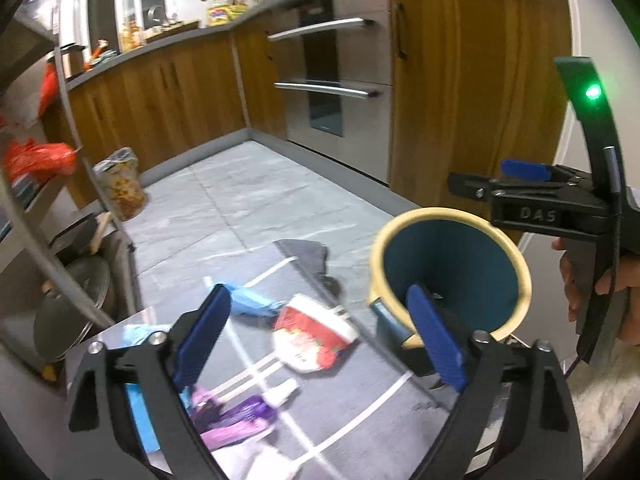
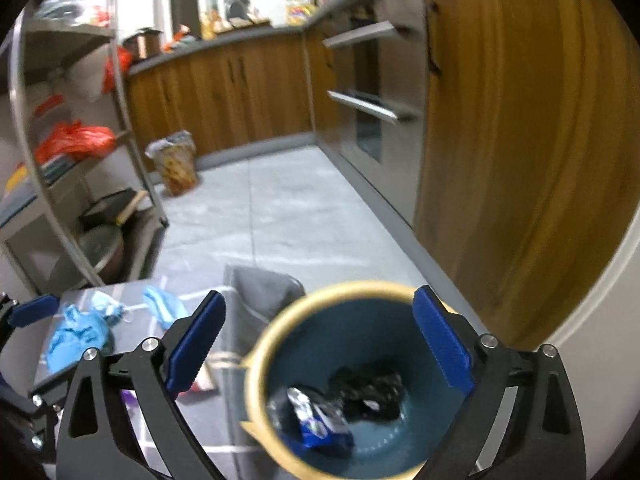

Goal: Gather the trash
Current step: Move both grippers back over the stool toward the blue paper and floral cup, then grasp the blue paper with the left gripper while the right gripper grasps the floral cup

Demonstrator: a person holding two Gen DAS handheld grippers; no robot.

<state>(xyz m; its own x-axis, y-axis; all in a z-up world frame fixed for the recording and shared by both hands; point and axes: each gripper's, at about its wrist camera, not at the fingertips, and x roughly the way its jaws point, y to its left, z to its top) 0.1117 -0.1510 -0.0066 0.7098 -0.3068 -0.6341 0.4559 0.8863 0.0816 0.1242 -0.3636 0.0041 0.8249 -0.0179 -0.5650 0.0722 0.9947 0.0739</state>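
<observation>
Two hand-held grippers hover above a low glass table point(image 1: 404, 396) with a grey lined mat showing through it, both with jaws spread wide and nothing between the pads. The left hand-held gripper point(image 1: 320, 340) looks down on the loose trash: a red-and-white wrapper point(image 1: 310, 338) lies directly ahead of it and a little below, between its fingertips in view but clearly apart from them, its long axis running slantwise from the table's far side toward the near right. A blue wrapper point(image 1: 254, 302) sits just beyond, toward the far left, and purple wrappers point(image 1: 236, 420) lie closer in, near the left finger. The right hand-held gripper point(image 2: 320, 344) hangs over the bin point(image 2: 256, 364), a blue tub with a cream rim at the table's right edge, which already holds a blue-and-silver packet point(image 2: 316, 420) and dark crumpled trash point(image 2: 372, 394). More light blue wrappers point(image 2: 76, 334) lie near the table's far left corner. By my reading the left hand is the nearer to the red-and-white wrapper, so the coming pick falls to it: drop forward and straddle the wrapper across its narrow width.
</observation>
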